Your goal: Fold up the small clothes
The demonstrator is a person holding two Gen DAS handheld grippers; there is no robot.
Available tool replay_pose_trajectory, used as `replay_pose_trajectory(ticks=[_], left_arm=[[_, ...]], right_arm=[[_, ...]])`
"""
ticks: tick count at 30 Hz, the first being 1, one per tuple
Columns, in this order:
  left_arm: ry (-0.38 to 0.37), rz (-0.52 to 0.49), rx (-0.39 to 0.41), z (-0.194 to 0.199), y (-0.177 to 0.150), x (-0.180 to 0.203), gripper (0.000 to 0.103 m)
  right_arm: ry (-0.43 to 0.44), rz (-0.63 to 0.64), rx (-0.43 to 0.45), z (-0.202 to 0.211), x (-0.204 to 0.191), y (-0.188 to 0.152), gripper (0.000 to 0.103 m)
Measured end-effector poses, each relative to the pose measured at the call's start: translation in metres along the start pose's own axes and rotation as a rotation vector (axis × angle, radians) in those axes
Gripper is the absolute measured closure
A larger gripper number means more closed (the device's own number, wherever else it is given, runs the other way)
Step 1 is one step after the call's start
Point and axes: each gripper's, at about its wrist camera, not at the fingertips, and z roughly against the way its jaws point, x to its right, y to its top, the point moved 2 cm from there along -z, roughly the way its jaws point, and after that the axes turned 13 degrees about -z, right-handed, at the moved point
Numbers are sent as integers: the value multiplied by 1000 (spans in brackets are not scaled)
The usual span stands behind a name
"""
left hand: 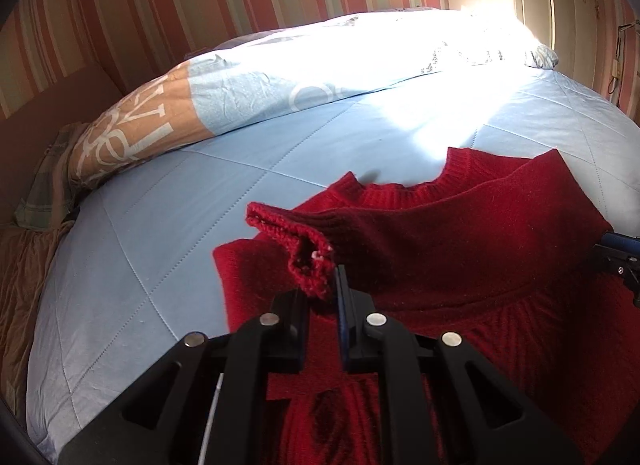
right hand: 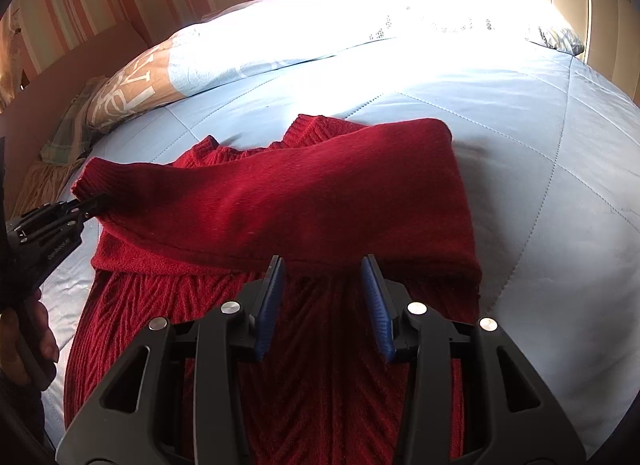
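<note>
Sweater [right hand: 280,345] lies flat on the bed [right hand: 540,145] beneath both tools. Your left tool [left hand: 322,289] has pinched the sleeve cuff [left hand: 296,241], carrying the sleeve across the chest. Your right tool [right hand: 324,277] hovers half-open and empty just short of it. Beyond lies a bunched duvet [left hand: 240,81]; nothing blocks you.

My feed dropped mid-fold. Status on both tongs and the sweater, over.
Left tongs shut on cuff of red knit sweater, sleeve laid across body. Right tongs open above sweater, holding nothing. Light blue quilted bedspread clear around it.
</note>
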Motion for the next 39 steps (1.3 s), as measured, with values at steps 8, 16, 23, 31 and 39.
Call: replay_pose_trajectory(ticks=[8, 16, 23, 31, 39], left_arm=[[-118, 129, -114, -40, -51, -24, 74], [-142, 250, 16, 18, -37, -37, 33], [-240, 262, -54, -56, -10, -22, 33], [-193, 180, -81, -71, -30, -21, 38], [-140, 158, -59, -38, -27, -16, 32]], right_arm=[[-12, -6, -26, -12, -3, -1, 58], [7, 49, 10, -18, -17, 24, 46], [-58, 160, -40, -71, -43, 32, 44], [-56, 96, -55, -84, 8, 32, 25], [66, 119, 4, -34, -4, 28, 15]])
